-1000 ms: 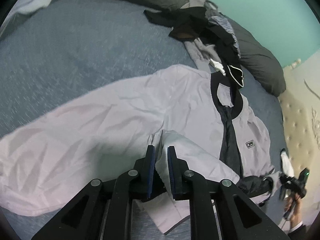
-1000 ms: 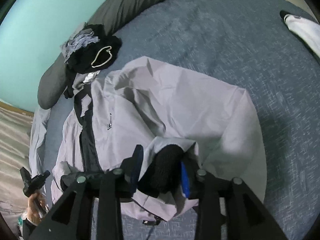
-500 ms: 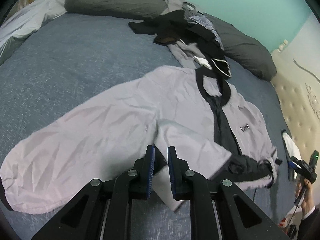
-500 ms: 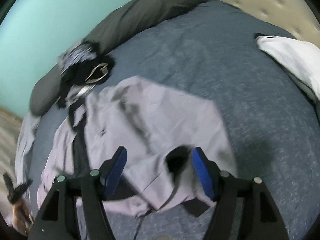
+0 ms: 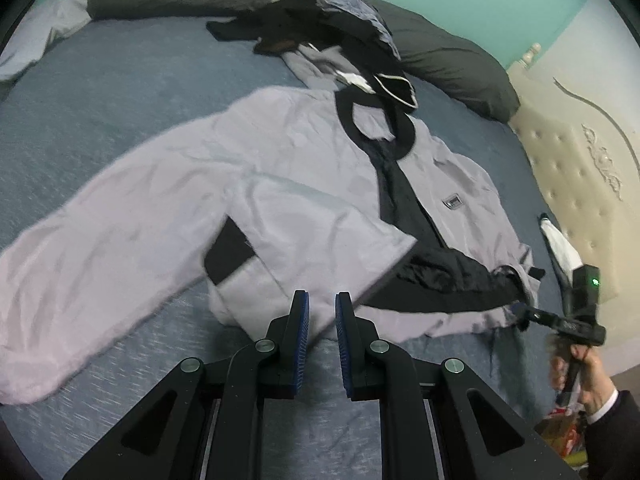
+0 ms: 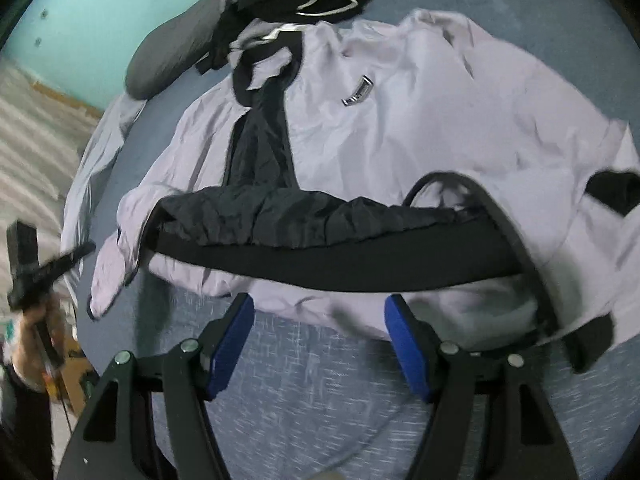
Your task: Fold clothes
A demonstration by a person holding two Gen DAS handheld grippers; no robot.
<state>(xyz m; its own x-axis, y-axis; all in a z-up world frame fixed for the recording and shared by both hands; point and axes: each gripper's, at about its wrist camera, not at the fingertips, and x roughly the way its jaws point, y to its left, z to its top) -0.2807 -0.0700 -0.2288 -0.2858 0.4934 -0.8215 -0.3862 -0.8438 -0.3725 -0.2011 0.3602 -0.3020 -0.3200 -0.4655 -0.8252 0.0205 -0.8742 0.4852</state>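
Right gripper (image 6: 319,346) wide open, lilac jacket (image 6: 400,128) just beyond, bed (image 6: 304,400)

Both wrist views low over shared jacket (image 5: 304,184)

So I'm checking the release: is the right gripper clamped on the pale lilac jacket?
No: the right gripper stands wide open above the blue bedspread, with the pale lilac jacket lying beyond its fingertips.
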